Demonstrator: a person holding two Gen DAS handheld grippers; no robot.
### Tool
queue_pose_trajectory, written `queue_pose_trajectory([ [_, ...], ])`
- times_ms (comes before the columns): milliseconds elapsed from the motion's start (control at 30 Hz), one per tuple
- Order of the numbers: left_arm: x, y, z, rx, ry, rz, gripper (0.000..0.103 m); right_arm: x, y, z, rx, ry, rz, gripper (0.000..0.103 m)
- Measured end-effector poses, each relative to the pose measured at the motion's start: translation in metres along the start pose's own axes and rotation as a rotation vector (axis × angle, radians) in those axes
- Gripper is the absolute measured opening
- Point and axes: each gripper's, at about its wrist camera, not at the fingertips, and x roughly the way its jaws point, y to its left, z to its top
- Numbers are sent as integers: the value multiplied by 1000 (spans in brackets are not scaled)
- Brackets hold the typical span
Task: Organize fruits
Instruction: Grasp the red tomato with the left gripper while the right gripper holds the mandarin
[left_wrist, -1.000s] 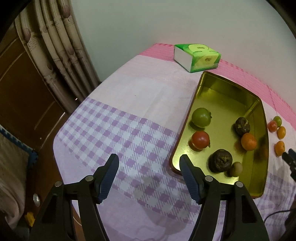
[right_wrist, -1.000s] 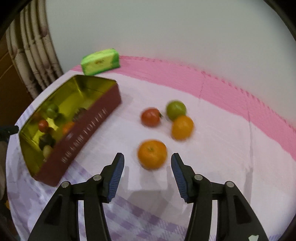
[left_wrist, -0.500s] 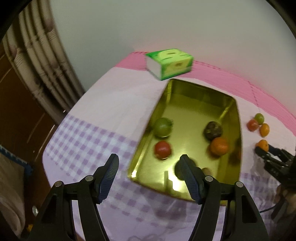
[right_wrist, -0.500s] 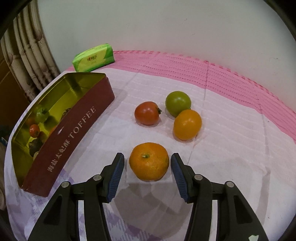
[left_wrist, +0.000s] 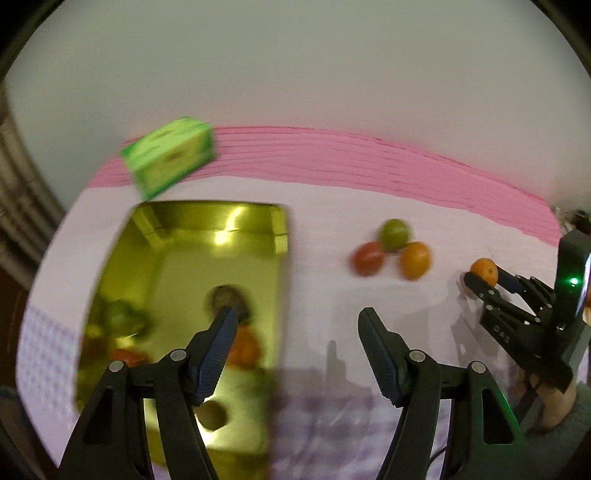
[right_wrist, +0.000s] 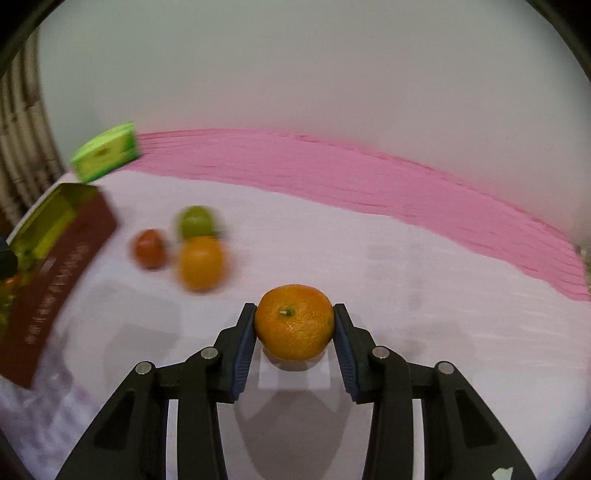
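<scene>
The right gripper (right_wrist: 294, 320), open around the mandarin (right_wrist: 294, 320) half a second ago, now clamps it on both sides, right of the gold tin (left_wrist: 177, 229). Pickup is secured; transfer to the tin should follow. The left gripper (left_wrist: 297, 325) hangs open, empty.

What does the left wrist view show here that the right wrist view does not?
Only the left wrist view shows the tin's gold floor with the fruit already in it, blurred, and the open left gripper over its right edge. Only the right wrist view shows both pads of the right gripper pressed against the mandarin, and the tin's red lettered side. Both show the green tissue pack and three loose fruits on the cloth.
</scene>
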Motion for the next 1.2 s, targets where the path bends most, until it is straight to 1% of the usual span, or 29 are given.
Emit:
queue_pose_trajectory([
  [133,25,-30,11,42,19,-33,69,6,-32,-1,33,2,-60,37],
  [233,43,-44,17,64,36,-33,69,13,-48,-3,62,11,-79,37],
  [367,67,-51,25,49,80,-68,68,16,-53,-2,74,10,-74,38],
  [433,75,-52,28,40,88,-67,67,17,-52,-3,71,18,-84,38],
  [500,81,-53,32,39,97,-67,66,18,-51,-3,78,18,-75,39],
  [633,93,-60,37,76,98,-38,61,20,-58,-2,114,22,-37,39],
  [800,108,-65,42,92,118,-38,52,20,-59,-2,114,22,-37,40],
  [867,114,-67,42,102,128,-45,43,20,-59,-2,114,22,-36,40],
  [900,116,-68,40,109,129,-37,41,21,-59,-2,114,22,-36,40],
  [933,115,-69,39,121,122,-27,36,21,-59,-2,115,22,-36,40],
  [1067,109,-69,36,113,132,-35,36,21,-59,-2,115,22,-36,40],
  [1200,92,-68,29,124,112,-27,36,20,-59,-2,115,22,-36,40],
])
